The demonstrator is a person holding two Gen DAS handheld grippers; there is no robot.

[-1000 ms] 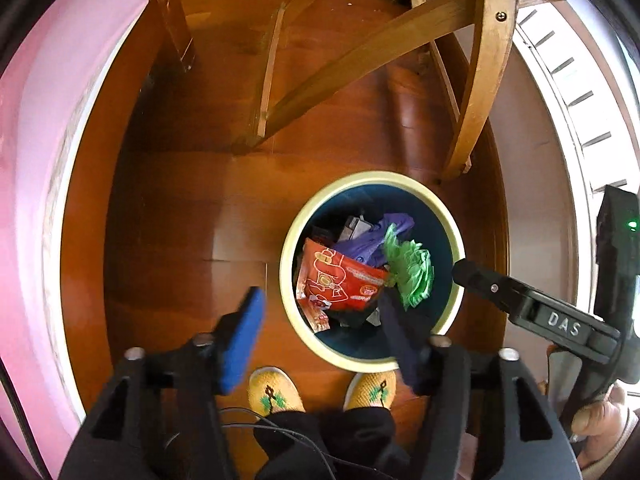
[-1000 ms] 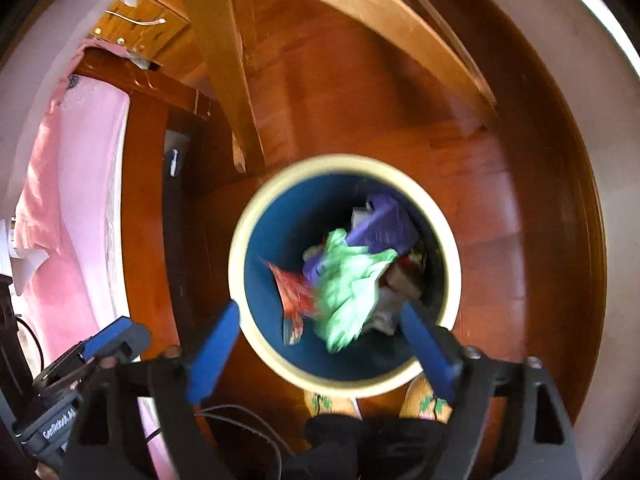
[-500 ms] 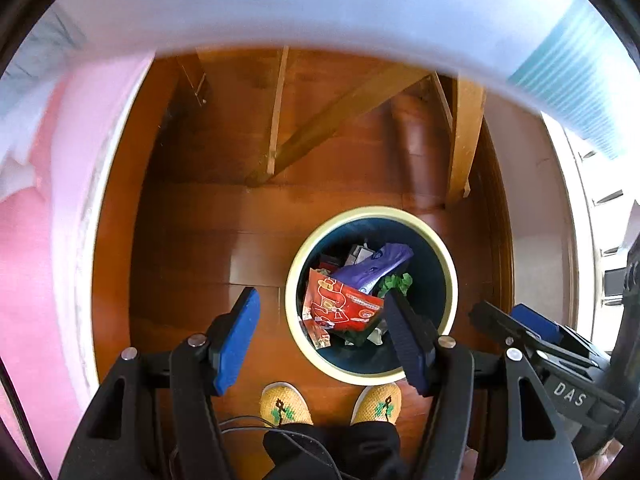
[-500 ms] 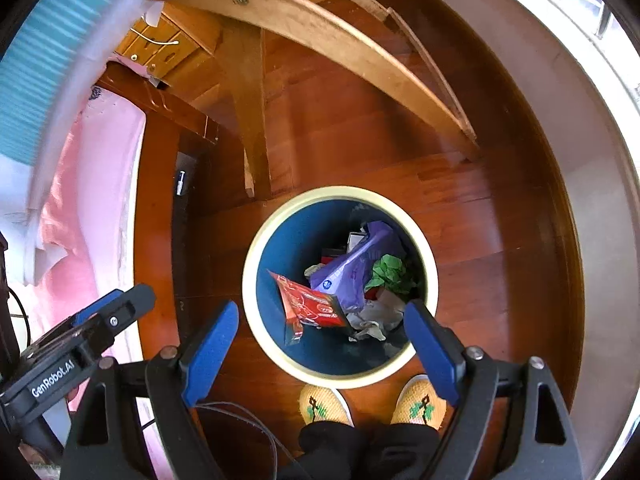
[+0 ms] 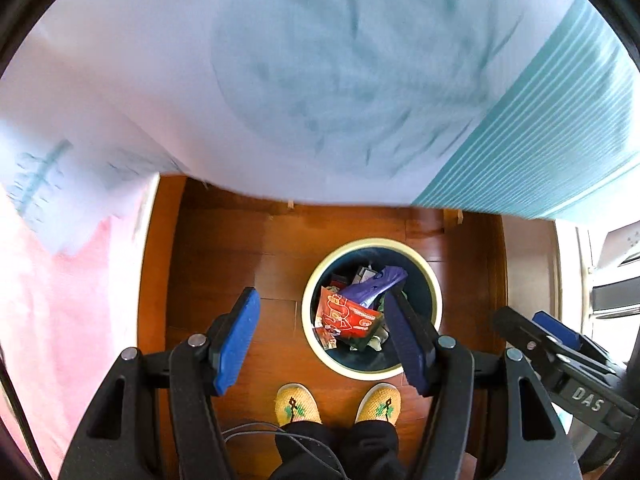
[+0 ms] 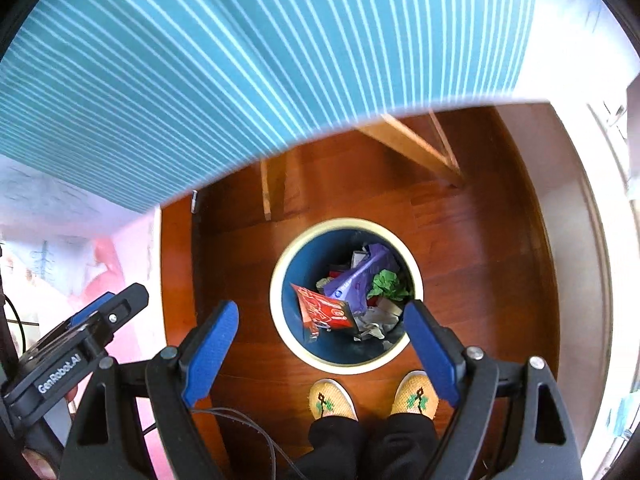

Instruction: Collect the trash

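So, both tongs empty: left tongs (image 5: 320, 340) apart, right tongs (image 6: 320, 350) wide apart. Round cream-rimmed blue trash bin (image 6: 280, 292) on wooden floor, 12 o'clock from feet, holds red snack wrapper (image 6: 324, 310), purple bag (image 6: 356, 276), green crumple (image 6: 388, 282). Drop looks done; striped cloth-covered counter (image 6: 240, 60) overhead, probably next pickup.

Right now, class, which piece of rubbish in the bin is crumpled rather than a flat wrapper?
The green paper wad, bunched up at the right side of the bin. The red packet and the purple wrapper beside it are flat, printed packaging.

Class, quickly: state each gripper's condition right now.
Left gripper: open, holding nothing.
Right gripper: open, holding nothing.
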